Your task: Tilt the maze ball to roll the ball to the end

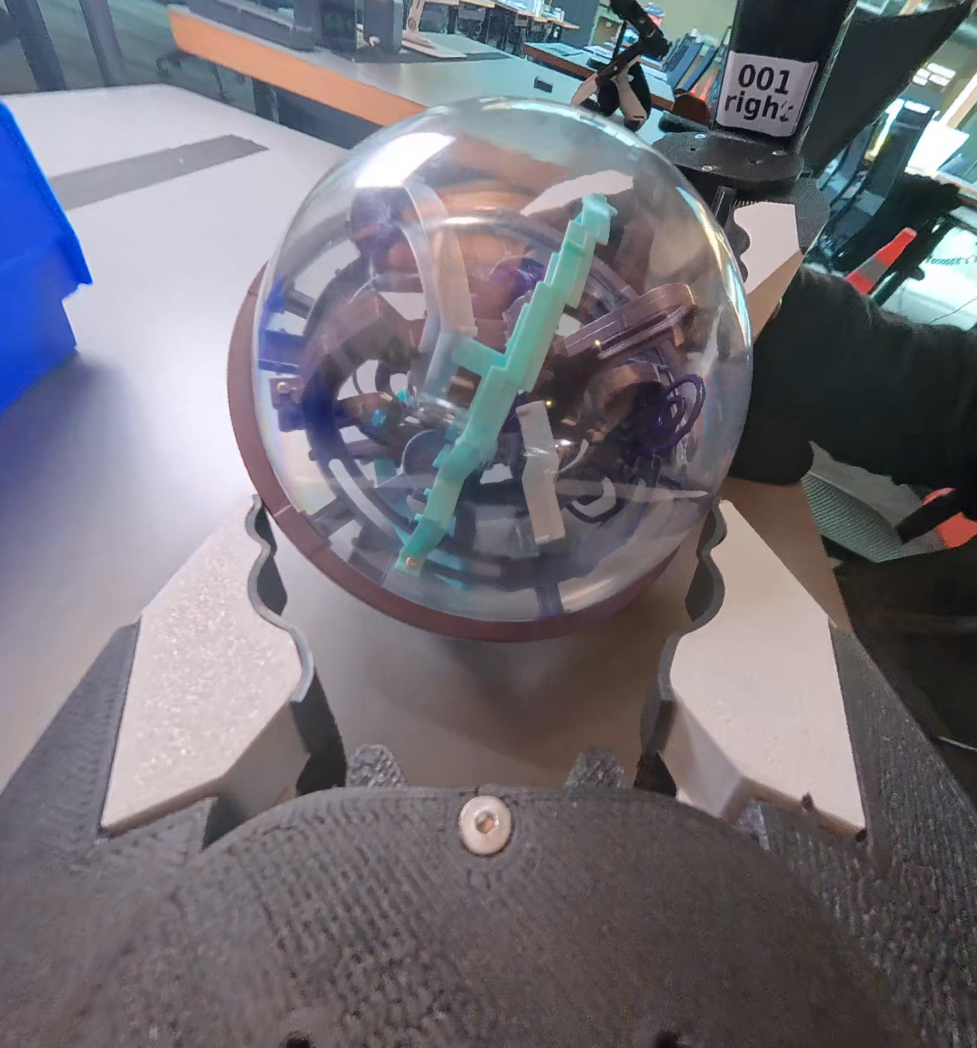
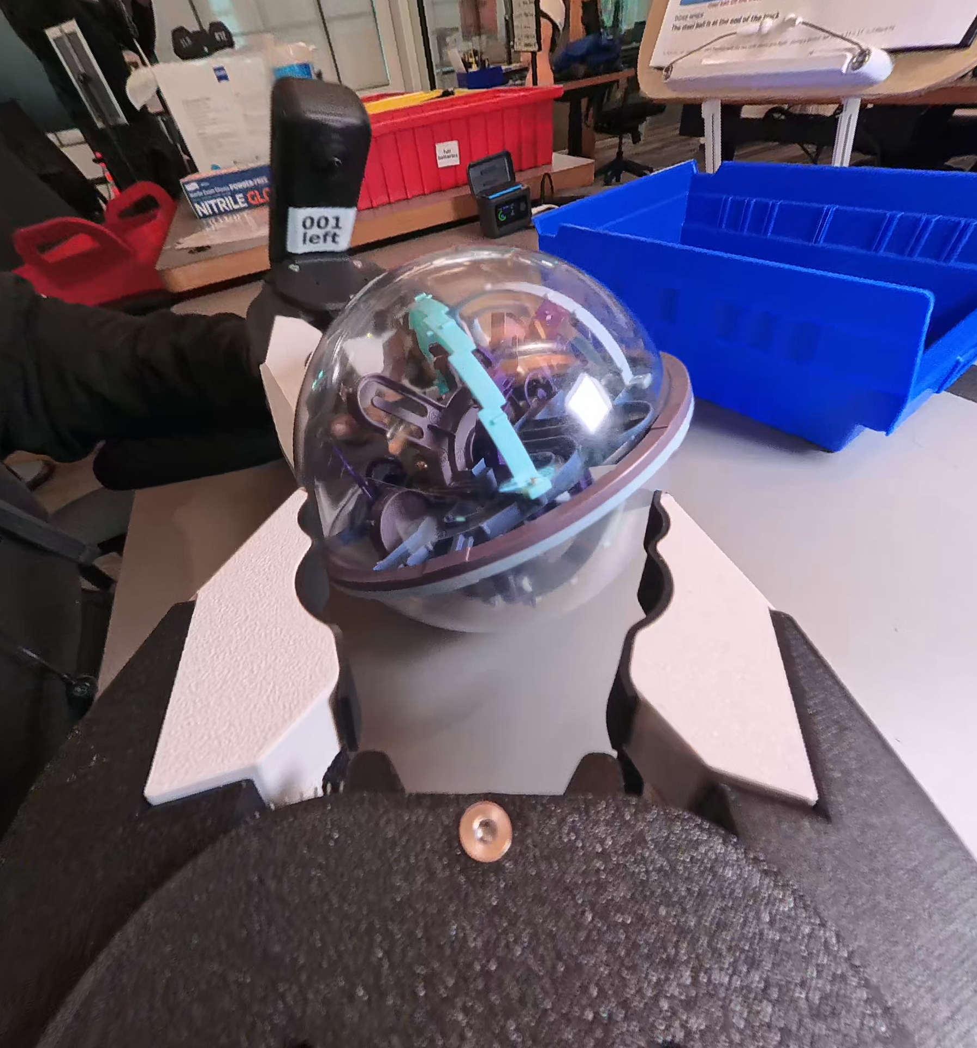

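Both pairs of fingers spread wide, flanking the maze ball on the table.

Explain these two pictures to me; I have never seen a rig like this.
There is no robot here. A person holds a hand tool in each hand, and each tool has two jaws and a camera looking forward along them. One picture comes from the left gripper, the other from the right gripper. The two face each other, so each also shows the other tool behind the toy.

Between them is the maze ball, a clear sphere with a dark rim and a teal track inside. It sits tilted over a grey table, beside a blue bin.

Both pairs of jaws are spread wide around the sphere, with their tips at its sides. I cannot tell whether they press on it.
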{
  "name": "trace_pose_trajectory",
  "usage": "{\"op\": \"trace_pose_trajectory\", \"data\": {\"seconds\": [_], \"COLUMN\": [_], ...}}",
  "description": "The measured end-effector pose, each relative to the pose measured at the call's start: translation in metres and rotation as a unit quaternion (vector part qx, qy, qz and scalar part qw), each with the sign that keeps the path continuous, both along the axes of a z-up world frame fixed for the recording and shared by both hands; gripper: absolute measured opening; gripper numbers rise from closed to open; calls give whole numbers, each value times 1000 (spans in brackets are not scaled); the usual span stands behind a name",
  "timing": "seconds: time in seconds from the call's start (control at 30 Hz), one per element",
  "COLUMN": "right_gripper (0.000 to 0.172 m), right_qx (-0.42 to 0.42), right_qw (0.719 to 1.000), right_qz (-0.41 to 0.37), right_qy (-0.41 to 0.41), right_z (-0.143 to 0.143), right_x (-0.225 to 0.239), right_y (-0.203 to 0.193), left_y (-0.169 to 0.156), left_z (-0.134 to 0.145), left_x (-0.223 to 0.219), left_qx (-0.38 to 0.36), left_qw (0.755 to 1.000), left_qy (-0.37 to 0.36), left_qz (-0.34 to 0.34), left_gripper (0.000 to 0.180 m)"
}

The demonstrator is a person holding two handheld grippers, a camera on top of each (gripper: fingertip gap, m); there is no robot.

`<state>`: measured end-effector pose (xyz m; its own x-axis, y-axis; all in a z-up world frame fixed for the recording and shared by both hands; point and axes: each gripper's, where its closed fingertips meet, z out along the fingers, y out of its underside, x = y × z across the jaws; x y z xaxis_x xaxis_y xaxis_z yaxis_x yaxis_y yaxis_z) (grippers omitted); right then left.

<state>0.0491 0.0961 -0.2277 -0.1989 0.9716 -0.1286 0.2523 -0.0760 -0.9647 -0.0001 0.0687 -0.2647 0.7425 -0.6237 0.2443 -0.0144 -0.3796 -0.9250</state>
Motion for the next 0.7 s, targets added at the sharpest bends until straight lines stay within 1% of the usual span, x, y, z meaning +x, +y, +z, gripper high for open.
{"op": "trace_pose_trajectory", "data": {"seconds": [0.17,0.23,0.3,0.33,0.4,0.47,0.53,0.57,0.63,0.7], "right_gripper": [110,109,105,103,101,102,102,102,105,105], "right_qx": [-15,-19,-26,-30,-33,-36,-33,-32,-31,-35], "right_qw": [1000,1000,999,999,999,999,999,999,999,999], "right_qz": [5,5,-5,-10,-14,-14,-8,-5,-6,-11], "right_qy": [15,18,22,22,15,13,15,20,30,38], "right_z": [12,15,19,19,19,19,22,24,29,30], "right_x": [-1,-1,-3,-3,-5,-10,-15,-18,-20,-17], "right_y": [2,3,9,12,16,18,17,16,17,22], "left_y": [-6,-8,-2,0,5,11,17,19,24,23], "left_z": [-8,-10,-4,3,23,36,38,35,27,24], "left_x": [8,9,-2,-8,-16,-14,-6,-3,-6,-9], "left_qx": [-71,-90,-58,-29,41,86,96,90,74,57], "left_qw": [995,993,997,999,999,996,995,996,997,998], "left_qy": [-62,-74,-55,-41,-24,-1,14,17,25,1], "left_qz": [-26,-36,-13,-1,15,12,-5,-11,1,11], "left_gripper": [142,140,153,156,155,153,152,150,148,148]}}
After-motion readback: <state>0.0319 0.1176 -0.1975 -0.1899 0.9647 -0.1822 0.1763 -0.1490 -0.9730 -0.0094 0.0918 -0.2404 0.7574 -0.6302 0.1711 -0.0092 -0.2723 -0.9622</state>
